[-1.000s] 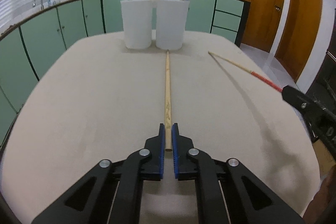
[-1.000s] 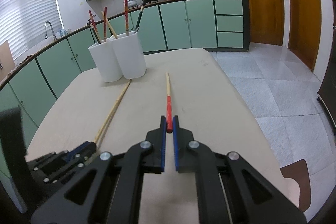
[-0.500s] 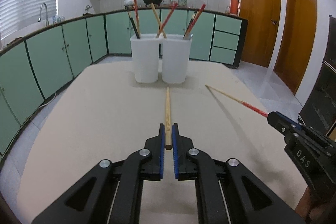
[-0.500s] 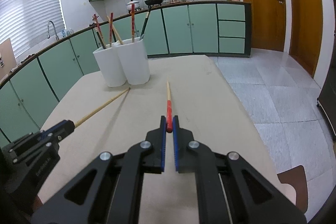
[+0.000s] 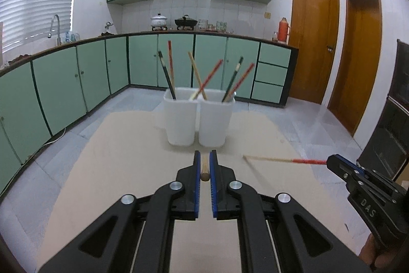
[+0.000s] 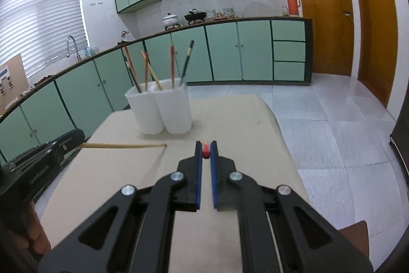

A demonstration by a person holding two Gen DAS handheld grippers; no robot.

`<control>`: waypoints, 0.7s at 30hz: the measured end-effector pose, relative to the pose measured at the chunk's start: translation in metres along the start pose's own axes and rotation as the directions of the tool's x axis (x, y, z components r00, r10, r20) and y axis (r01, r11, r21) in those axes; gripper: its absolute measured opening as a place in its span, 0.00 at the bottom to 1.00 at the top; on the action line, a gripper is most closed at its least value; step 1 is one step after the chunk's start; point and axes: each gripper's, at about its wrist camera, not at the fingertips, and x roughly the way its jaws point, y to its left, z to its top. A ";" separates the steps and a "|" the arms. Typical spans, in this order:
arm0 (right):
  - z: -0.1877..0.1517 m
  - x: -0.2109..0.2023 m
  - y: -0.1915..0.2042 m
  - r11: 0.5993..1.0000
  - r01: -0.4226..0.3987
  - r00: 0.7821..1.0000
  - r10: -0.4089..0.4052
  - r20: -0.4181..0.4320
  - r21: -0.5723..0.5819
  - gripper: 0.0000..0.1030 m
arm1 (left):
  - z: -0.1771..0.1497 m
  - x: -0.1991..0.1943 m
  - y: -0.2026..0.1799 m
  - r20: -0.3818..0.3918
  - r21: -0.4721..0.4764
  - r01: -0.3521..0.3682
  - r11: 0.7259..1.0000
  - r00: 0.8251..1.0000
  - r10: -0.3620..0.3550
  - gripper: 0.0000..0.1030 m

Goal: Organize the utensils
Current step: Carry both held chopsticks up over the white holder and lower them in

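Two white containers stand side by side, touching, on the desk straight ahead of the left tool. The left container holds three chopsticks – a black one and a red-topped one leaning left, a plain wooden one slanting right. The right container also holds three: a red-topped one crossing over toward the left container, plus a dark one and another red-topped one leaning right. In the right wrist view the same pair sits ahead and to the left of the right tool, with the sticks fanning out above the rims.

The left tool is clenched on a plain wooden chopstick, gripped near its thick end; seen from the right wrist, this stick juts out level over the desk, its tip just short of the containers. The right tool is clenched on a red-handled chopstick, pinched at the red end – from the left wrist view its pale tip reaches toward the base of the right container, clear of the desk surface. Part of a hand shows behind the left tool.
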 end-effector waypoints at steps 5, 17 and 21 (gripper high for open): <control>0.027 0.000 0.003 1.000 -0.024 1.000 0.024 0.000 -0.019 0.05 | 0.024 -0.001 0.004 0.030 0.006 0.007 1.000 1.000 -0.007 0.07; 0.085 0.011 0.013 0.993 -0.109 0.992 0.106 -0.067 -0.047 0.05 | 0.075 0.008 0.008 0.027 0.017 0.061 0.998 0.998 -0.062 0.07; 0.098 0.008 0.021 0.989 -0.130 0.990 0.126 -0.065 -0.076 0.05 | 0.084 0.006 0.010 0.034 0.022 0.075 0.997 0.997 -0.076 0.06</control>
